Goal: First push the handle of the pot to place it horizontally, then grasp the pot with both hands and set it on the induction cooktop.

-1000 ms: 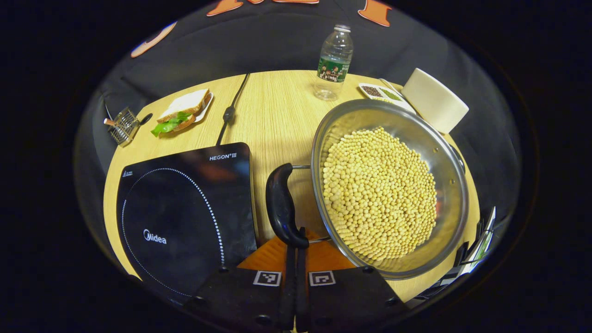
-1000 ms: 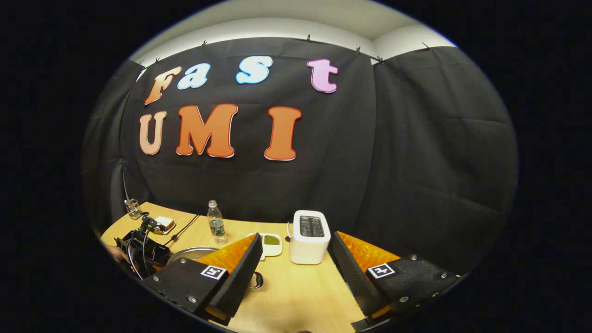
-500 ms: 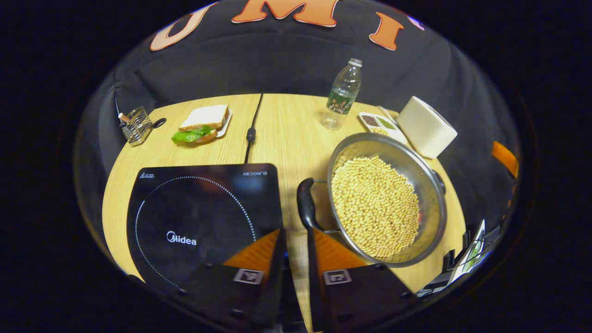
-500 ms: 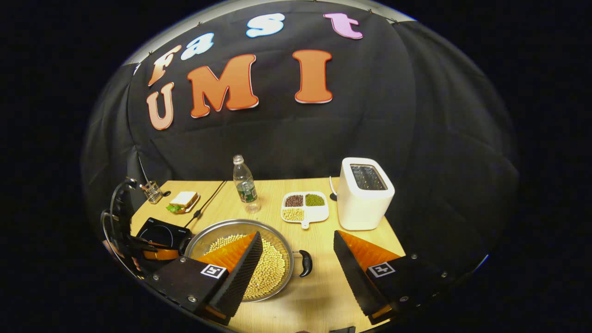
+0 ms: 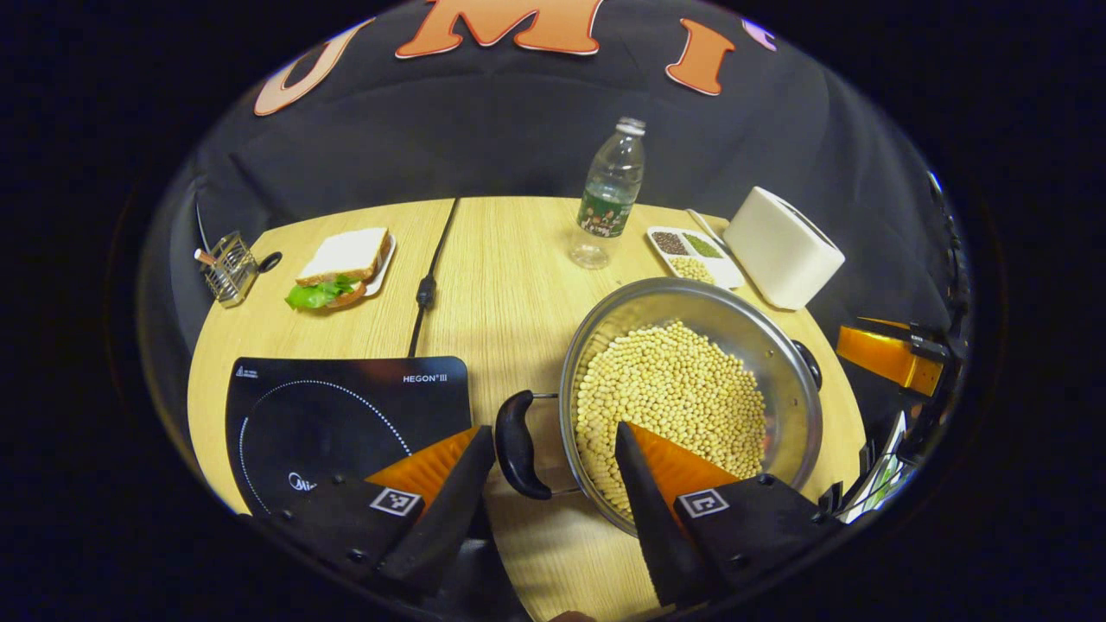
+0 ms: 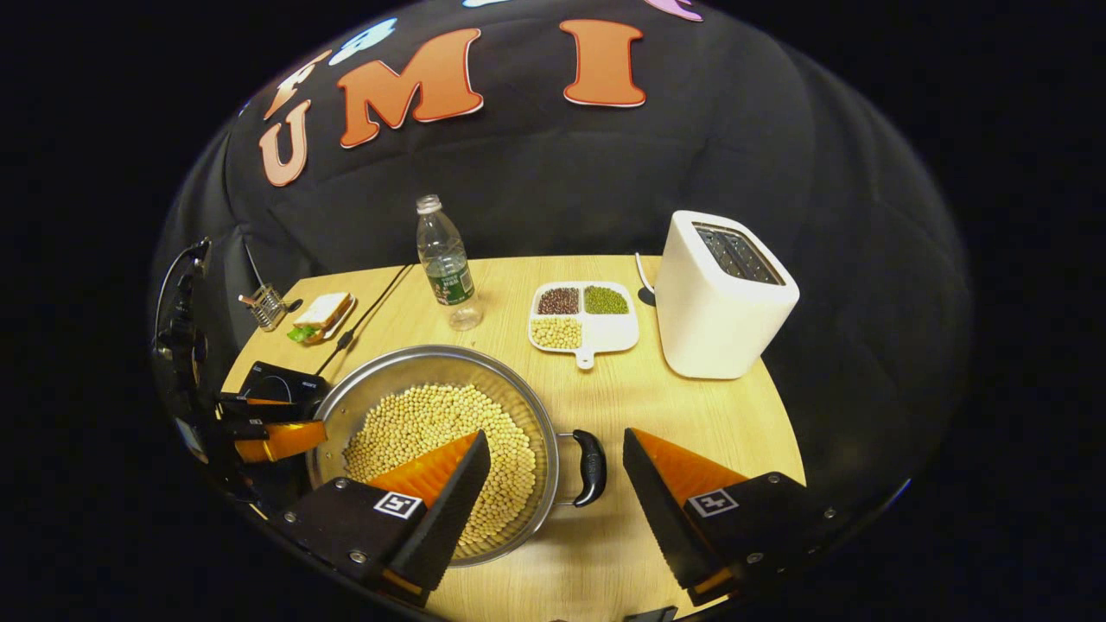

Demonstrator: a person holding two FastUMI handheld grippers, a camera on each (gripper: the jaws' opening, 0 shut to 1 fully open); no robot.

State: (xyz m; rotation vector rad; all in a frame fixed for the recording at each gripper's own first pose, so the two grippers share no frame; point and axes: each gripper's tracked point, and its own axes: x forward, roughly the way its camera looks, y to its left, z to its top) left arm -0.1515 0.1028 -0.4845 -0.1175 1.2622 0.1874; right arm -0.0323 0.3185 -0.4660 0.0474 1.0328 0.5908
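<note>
Holding the left gripper [image 5: 553,432] wide open at the bottom centre of the left gripper view, gripping nothing, straddling the pot's black left handle [image 5: 517,445] without clearly touching it. Holding the right gripper [image 6: 553,439] just as wide open at the bottom centre of the right gripper view, likewise empty, framing the right handle [image 6: 589,466] a little right of centre. Finding the pot [image 5: 657,298] sitting on the table [image 5: 510,259] in the lower right of the left gripper view, heaped with beans [image 5: 665,389], just beside the induction cooktop [image 5: 328,415] at lower left and not on it.

Judging the two-handed grasp to be the step in hand.

- Risking a lopsided lift: closing one side sooner or lower than the other, tipping the pot and sending loose beans over the rim.
- Risking a slip: pinching a rounded handle near its end rather than mid-span, letting the heavy load twist free.
- Risking a fouled grip: catching rim or beans under the inner finger on either side, both of those fingers hanging over the bowl.
- Risking a knock: carrying leftward too low, clipping the cooktop's near edge, or landing off its marked ring.
</note>
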